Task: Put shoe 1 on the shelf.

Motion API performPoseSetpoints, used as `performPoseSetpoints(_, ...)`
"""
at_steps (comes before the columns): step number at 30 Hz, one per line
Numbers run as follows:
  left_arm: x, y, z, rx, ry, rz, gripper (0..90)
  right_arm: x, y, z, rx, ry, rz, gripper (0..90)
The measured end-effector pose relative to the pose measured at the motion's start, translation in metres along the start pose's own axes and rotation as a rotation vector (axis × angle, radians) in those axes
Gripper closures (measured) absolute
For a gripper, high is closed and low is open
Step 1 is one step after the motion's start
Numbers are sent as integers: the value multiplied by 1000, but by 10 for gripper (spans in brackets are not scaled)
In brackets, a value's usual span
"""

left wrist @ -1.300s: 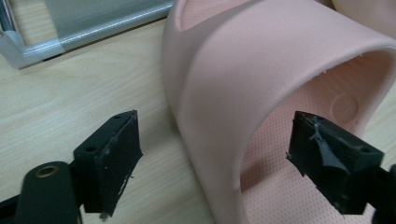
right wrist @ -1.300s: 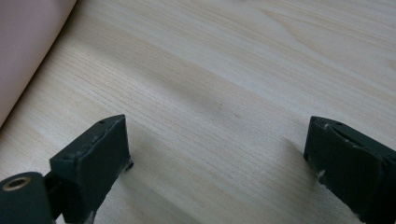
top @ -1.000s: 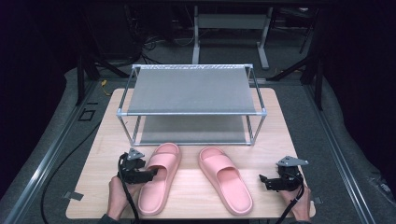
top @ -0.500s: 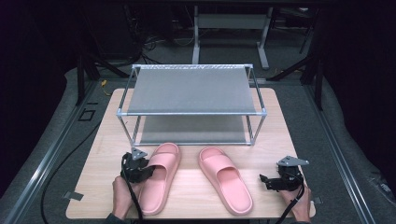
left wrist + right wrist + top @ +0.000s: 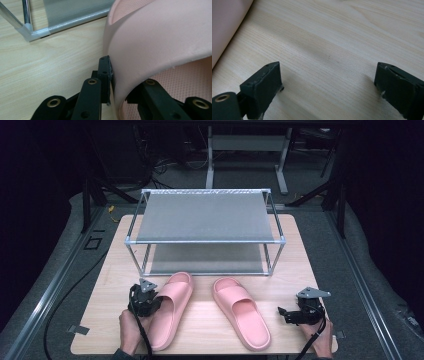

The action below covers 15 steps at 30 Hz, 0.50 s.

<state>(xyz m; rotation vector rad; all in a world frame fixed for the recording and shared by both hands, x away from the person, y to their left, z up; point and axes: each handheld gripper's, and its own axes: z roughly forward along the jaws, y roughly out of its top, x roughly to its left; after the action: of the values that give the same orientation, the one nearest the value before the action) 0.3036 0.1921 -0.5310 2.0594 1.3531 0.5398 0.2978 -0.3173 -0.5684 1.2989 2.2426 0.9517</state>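
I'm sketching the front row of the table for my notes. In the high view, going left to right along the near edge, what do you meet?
Left tool → left slipper → right slipper → right tool.

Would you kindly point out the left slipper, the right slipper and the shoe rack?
left slipper [image 5: 172,302]: high view, on its strap.
right slipper [image 5: 239,300]: high view, on its strap.
shoe rack [image 5: 205,217]: high view, on its grey top shelf.

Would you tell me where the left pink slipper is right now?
In the high view, the left slipper lies front-left on the table, before the rack, clamped by the left hand-held gripper.
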Motion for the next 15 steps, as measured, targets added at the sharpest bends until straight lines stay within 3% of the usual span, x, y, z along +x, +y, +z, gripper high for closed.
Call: performPoseSetpoints(15,6,7,-12,-38,-126,52,820,-1,0,-1,-6,11,5,71)
